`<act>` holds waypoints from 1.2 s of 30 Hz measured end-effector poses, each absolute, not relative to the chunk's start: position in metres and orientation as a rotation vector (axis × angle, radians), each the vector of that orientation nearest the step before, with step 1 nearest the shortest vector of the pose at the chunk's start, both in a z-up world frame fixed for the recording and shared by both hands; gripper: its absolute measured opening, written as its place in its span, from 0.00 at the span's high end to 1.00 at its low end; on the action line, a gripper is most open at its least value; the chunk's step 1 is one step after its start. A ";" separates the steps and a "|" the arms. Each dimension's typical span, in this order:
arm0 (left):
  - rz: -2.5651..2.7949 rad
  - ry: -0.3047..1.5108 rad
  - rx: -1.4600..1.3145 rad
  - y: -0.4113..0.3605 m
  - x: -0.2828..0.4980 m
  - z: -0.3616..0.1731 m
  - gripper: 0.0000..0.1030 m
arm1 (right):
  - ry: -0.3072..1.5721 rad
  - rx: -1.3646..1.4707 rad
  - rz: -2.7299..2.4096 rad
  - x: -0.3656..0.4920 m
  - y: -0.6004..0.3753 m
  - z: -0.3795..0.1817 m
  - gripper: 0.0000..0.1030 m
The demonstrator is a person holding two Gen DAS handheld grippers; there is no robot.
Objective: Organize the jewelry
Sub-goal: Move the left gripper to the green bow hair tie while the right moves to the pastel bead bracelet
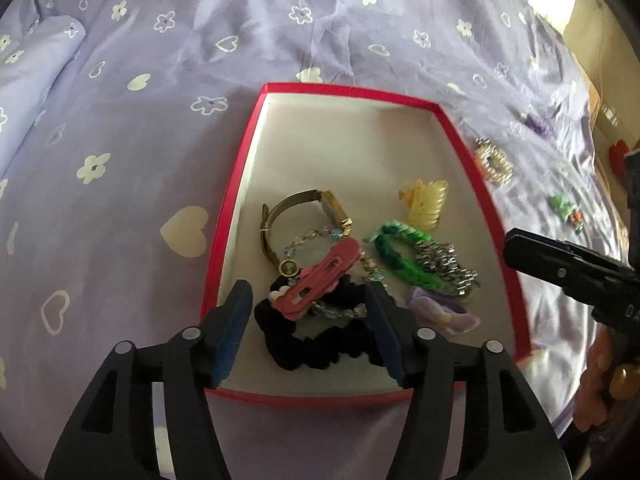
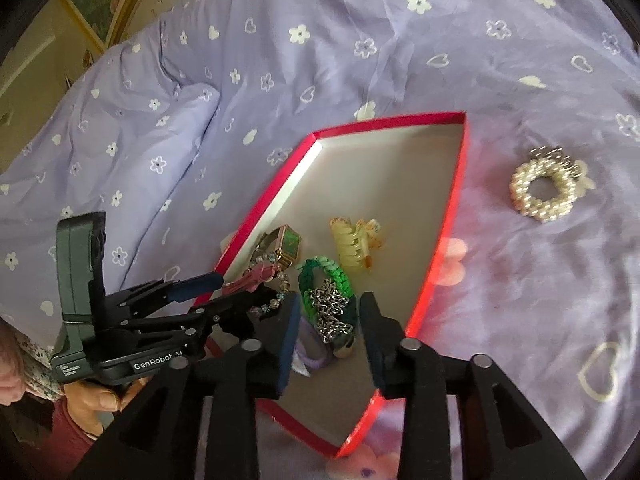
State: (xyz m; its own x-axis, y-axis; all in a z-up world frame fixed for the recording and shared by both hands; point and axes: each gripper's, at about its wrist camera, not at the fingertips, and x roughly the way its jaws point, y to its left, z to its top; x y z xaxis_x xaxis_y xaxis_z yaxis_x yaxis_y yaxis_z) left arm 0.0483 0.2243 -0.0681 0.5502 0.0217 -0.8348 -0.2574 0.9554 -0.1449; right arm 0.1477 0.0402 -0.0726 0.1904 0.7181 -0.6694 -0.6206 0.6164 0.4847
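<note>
A red-rimmed box (image 1: 466, 148) lies on the purple bedspread and holds a gold watch (image 1: 304, 216), a pink hair clip (image 1: 320, 276), a bead bracelet (image 1: 340, 312), a black scrunchie (image 1: 316, 344), a green braided band (image 1: 400, 256), a silver chain (image 1: 448, 268), a yellow claw clip (image 1: 428, 204) and a lilac bow (image 1: 444, 312). My left gripper (image 1: 308, 300) is open, jaws either side of the pink clip and scrunchie. My right gripper (image 2: 330, 308) is open and empty above the chain (image 2: 332, 312) and green band (image 2: 320, 276). The box rim also shows in the right wrist view (image 2: 456, 200).
A pearl scrunchie (image 2: 546, 190) lies on the bedspread right of the box, also in the left wrist view (image 1: 494, 162). Further right lie a purple piece (image 1: 540, 124), a green piece (image 1: 562, 204) and a red piece (image 1: 618, 156). A pillow (image 2: 100, 152) lies at the left.
</note>
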 end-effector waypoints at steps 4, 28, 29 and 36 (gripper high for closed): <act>0.162 0.946 -0.286 0.216 0.045 -0.056 0.37 | 0.978 0.138 0.916 0.149 0.015 -0.062 0.60; -0.057 0.944 -0.230 0.086 0.095 -0.033 0.33 | 0.931 0.290 0.592 0.166 -0.172 -0.069 0.54; -0.065 0.945 -0.229 0.082 0.097 -0.033 0.33 | 0.930 0.295 0.579 0.168 -0.178 -0.071 0.54; -0.125 0.961 -0.178 0.042 0.125 -0.033 0.33 | 0.925 0.334 0.506 0.183 -0.215 -0.079 0.53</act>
State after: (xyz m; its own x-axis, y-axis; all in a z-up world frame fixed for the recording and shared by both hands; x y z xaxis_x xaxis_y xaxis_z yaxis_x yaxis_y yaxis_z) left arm 0.1252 0.0421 -0.0331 0.5675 -0.1846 -0.8024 0.0266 0.9781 -0.2063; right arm 0.1830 -0.2150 -0.0795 0.4985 0.5481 -0.6717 -0.2696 0.8344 0.4807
